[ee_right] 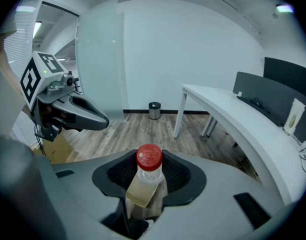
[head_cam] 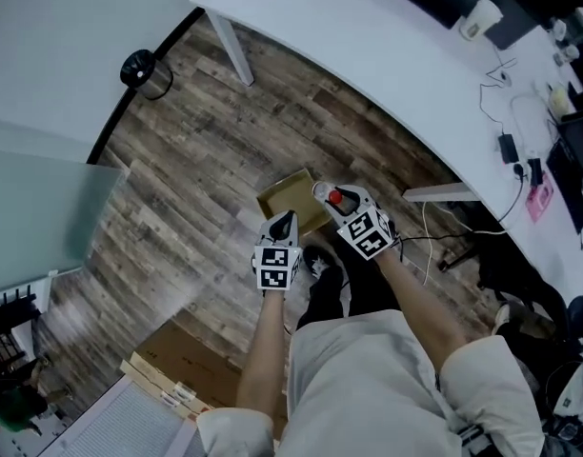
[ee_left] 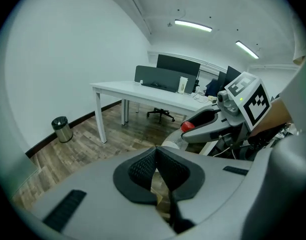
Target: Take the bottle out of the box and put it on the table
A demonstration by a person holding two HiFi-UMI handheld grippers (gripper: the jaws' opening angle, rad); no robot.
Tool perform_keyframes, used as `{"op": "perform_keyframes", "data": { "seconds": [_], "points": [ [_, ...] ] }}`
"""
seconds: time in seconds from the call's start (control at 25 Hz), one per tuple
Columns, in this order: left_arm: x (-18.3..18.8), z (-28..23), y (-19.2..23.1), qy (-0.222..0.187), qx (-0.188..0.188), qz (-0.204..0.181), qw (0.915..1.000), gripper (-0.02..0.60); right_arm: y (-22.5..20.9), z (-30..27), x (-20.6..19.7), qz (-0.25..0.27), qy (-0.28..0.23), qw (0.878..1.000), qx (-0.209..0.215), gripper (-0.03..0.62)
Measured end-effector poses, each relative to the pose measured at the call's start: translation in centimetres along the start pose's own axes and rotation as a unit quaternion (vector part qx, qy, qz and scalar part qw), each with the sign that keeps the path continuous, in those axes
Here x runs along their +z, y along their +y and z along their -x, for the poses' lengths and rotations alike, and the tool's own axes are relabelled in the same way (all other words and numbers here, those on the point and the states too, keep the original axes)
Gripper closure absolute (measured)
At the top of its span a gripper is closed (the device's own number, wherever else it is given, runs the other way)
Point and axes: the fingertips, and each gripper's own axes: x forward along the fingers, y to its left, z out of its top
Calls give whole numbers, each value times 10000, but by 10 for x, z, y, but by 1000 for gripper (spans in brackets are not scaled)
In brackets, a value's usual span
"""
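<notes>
Wood-plank flooring point(head_cam: 206, 141) fills the room, with a long white table point(head_cam: 368, 46) curving along one side. The bottle point(ee_right: 144, 179), clear with a red cap point(ee_right: 149, 157) and a pale yellowish label, is clamped in the right gripper point(ee_right: 149, 173). Its dark ribbed pads point(ee_right: 180, 174) press on both sides of the body and the cap stands above them. In the head view the cap point(head_cam: 335, 197) shows at the tip of that gripper point(head_cam: 326, 194), held in the air over the right corner of the open cardboard box point(head_cam: 290, 198) on the floor. It is well apart from the tabletop.

Just beside it, the left gripper point(head_cam: 284, 225) points down at the box's near edge. In its own view the left gripper point(ee_left: 155, 170) has its pads meeting at the tips with nothing between them, and brown cardboard shows through the slit below.

The person's forearms point(head_cam: 263, 350) reach down from a light shirt, and dark shoes point(head_cam: 322, 267) stand next to the box. Flattened cardboard point(head_cam: 182, 360) lies on the floor near the person's left side. A small metal waste bin point(head_cam: 144, 72) sits by the wall, near a table leg point(head_cam: 232, 48). On the table are cables point(head_cam: 506, 141) and a white container point(head_cam: 480, 17). Dark desk partitions point(ee_left: 165, 78) stand along the table, with an office chair point(ee_left: 160, 115) beneath it.
</notes>
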Motion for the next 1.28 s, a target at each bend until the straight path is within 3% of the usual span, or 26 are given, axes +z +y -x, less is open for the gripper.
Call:
{"op": "perform_keyframes", "data": {
  "seconds": [0.44,0.68,1.04,1.28],
  "points": [
    [96,-37,-99,-227,-871,-854,9923,568,-66,112,29,-598,-669,9938,-656,413],
    [145,-57,-149,-308,-1441,-970,9843,568,-117,157,39,-949,-757,9885,-898,413],
    [214,-98,-193,-347,-1871,-1504,9701,568,-201,225,73,-943,-1297,9810,-1094,413],
    [276,-132,-225,-504,-2112,-1793,9595,568,-265,258,90,-919,-1381,9767,-1361,413]
  ]
}}
